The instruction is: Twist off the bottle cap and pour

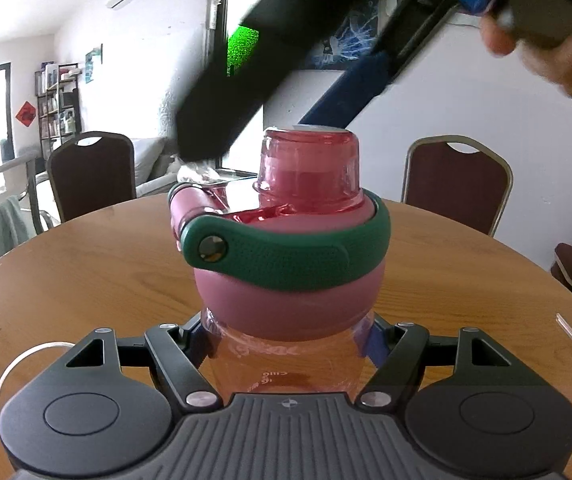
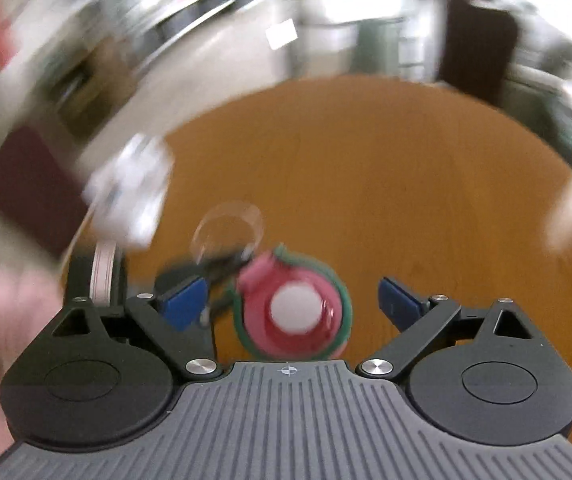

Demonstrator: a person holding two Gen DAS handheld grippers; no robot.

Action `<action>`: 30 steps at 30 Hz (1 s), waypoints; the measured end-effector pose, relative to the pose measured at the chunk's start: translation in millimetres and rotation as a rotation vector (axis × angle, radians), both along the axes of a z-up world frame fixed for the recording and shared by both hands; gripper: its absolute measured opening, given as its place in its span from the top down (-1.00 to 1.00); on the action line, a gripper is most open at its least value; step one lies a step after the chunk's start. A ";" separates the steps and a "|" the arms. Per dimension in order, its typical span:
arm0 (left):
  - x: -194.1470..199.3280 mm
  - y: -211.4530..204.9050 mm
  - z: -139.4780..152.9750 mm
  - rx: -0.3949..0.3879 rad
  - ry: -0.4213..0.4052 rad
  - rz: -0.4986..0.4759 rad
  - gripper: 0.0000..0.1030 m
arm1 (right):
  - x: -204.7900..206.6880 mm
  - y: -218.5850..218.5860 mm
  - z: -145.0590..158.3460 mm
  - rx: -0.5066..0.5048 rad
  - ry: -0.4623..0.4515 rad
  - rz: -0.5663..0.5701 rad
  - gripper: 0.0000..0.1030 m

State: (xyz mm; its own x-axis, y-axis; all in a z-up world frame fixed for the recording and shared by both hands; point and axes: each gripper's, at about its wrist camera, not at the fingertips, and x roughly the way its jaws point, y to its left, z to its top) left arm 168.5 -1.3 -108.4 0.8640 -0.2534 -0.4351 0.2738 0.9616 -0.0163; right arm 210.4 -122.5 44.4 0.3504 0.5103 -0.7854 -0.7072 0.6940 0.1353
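Note:
A pink bottle (image 1: 286, 364) stands upright on the round wooden table (image 1: 86, 280), and my left gripper (image 1: 289, 340) is shut on its clear body just below the lid. The lid (image 1: 289, 300) is pink with a green carry strap (image 1: 305, 252) and a translucent red cap (image 1: 309, 168) on top. My right gripper (image 1: 270, 80) hovers blurred above the cap, held by a hand (image 1: 557, 60). From above, in the right wrist view, the cap (image 2: 295, 312) lies below and between the blue pads (image 2: 184, 300) of the open right gripper (image 2: 291, 300), without contact.
A clear glass (image 2: 228, 232) stands on the table (image 2: 365, 180) just beyond the bottle. Dark red chairs (image 1: 457, 184) ring the far side of the table. A white blurred object (image 2: 130, 196) lies at the left. A hand (image 2: 2, 320) shows at the left edge.

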 end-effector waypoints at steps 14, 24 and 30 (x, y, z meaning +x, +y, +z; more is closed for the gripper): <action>2.0 2.7 0.6 0.004 0.005 0.012 -0.38 | -21.2 21.1 -22.0 -0.042 0.084 -0.350 -0.52; 3.2 6.8 0.0 0.004 0.006 -0.043 -0.38 | 12.0 3.6 -15.4 -0.100 0.050 0.403 -0.52; 5.2 5.8 -0.2 0.001 0.012 -0.031 -0.38 | 2.6 -4.2 -9.6 -0.031 0.036 0.164 -0.87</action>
State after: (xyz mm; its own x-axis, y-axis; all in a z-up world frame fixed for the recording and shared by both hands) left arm 173.7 4.5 -108.6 0.8503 -0.2797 -0.4459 0.3035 0.9526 -0.0187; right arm 213.1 -126.7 34.8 0.2358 0.5337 -0.8122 -0.8064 0.5739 0.1430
